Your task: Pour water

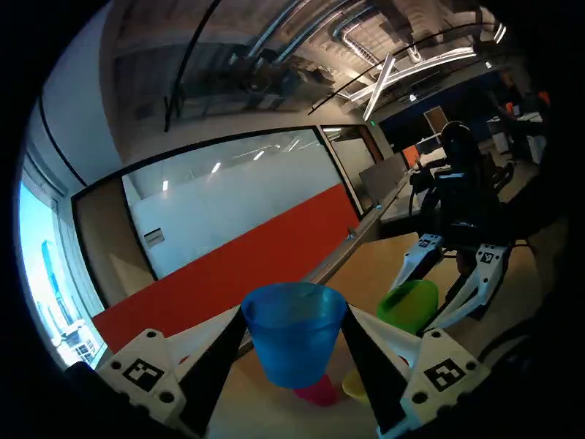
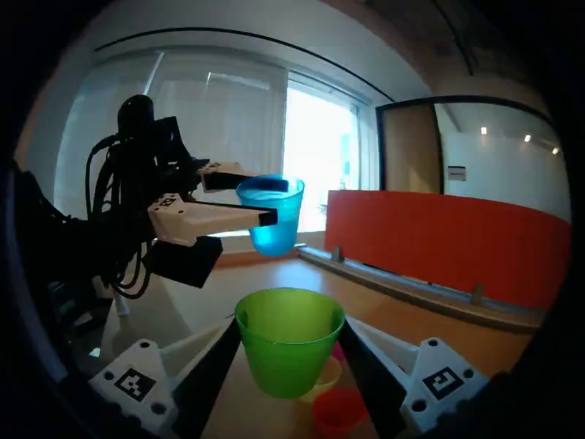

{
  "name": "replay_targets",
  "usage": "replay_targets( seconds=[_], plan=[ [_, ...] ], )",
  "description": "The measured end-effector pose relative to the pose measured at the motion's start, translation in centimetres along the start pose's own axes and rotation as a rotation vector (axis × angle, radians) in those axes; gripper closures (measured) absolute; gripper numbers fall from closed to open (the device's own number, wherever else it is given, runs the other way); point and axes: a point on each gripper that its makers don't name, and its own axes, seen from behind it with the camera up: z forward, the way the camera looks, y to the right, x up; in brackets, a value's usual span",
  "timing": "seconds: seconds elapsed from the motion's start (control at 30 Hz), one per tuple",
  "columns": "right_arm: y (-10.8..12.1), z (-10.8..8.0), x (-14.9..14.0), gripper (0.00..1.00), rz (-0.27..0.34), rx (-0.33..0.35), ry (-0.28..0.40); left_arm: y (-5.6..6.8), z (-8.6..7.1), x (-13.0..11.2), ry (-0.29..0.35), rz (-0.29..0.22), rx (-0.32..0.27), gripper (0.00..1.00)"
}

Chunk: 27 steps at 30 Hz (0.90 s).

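Both clamped — left gripper (image 1: 292, 316) grips the blue cup (image 1: 294, 336), right gripper (image 2: 289, 325) the green cup (image 2: 289, 344).

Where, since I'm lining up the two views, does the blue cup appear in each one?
Left gripper view: blue cup at bottom centre, close up.
Right gripper view: blue cup just left of centre, above the green cup.
Shared landmark: the red wall panel.
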Motion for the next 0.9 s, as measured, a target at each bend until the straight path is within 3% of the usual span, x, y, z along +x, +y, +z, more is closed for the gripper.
replay_targets(
  seconds=[0.9],
  plan=[
    [-2.1,2.1,0.2,0.09,-0.011,0.061,-0.008,0.8,1.0,1.9,0.013,0.199,-0.014,0.12]
  ],
)
